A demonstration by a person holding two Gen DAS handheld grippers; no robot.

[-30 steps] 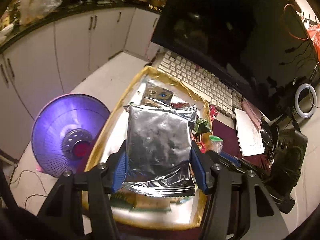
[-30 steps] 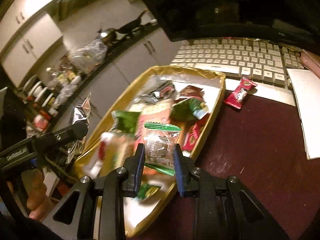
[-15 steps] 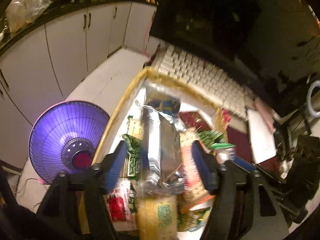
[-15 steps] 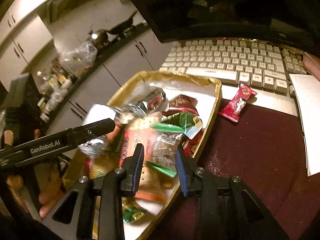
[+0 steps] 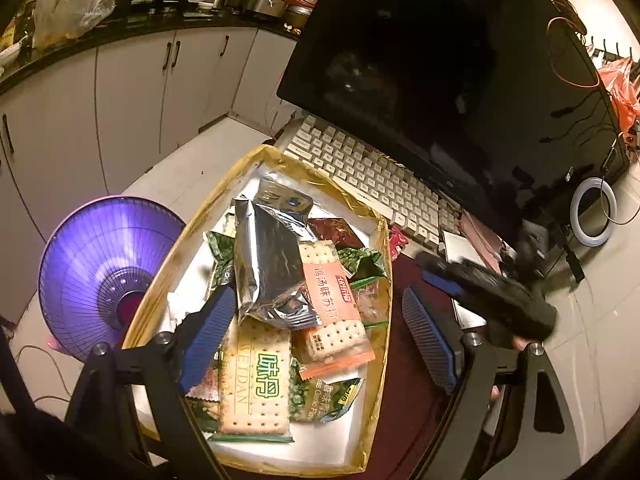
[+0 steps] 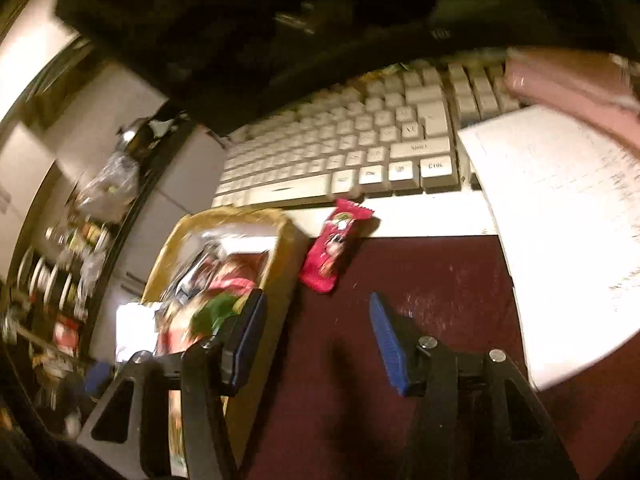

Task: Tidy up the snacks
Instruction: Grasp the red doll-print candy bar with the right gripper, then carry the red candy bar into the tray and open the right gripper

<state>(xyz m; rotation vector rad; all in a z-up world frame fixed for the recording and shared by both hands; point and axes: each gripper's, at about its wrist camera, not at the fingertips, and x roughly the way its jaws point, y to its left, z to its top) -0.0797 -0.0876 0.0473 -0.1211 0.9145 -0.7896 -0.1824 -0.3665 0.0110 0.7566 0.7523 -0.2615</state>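
A gold-rimmed box (image 5: pixel 382 280) holds several snack packs: a silver foil bag (image 5: pixel 270 264), an orange cracker pack (image 5: pixel 334 300) and a yellow cracker pack (image 5: pixel 256 380). My left gripper (image 5: pixel 316 332) is open and empty above the box. My right gripper (image 6: pixel 316 340) is open and empty over the dark red table, beside the box's rim (image 6: pixel 280 264). A red snack bar (image 6: pixel 332 246) lies on the table ahead of it, against the keyboard; it also shows in the left wrist view (image 5: pixel 396 240). The right gripper's body (image 5: pixel 492 292) appears in the left view.
A white keyboard (image 5: pixel 372 184) and a dark monitor (image 5: pixel 440 72) stand behind the box. White paper (image 6: pixel 560 232) lies at the right of the table. A purple fan heater (image 5: pixel 100 276) stands on the floor left of the table. Kitchen cabinets line the back.
My left gripper has let go of the silver foil bag, which now lies in the box. My right gripper has released the clear snack pack and swung right, toward the red snack bar.
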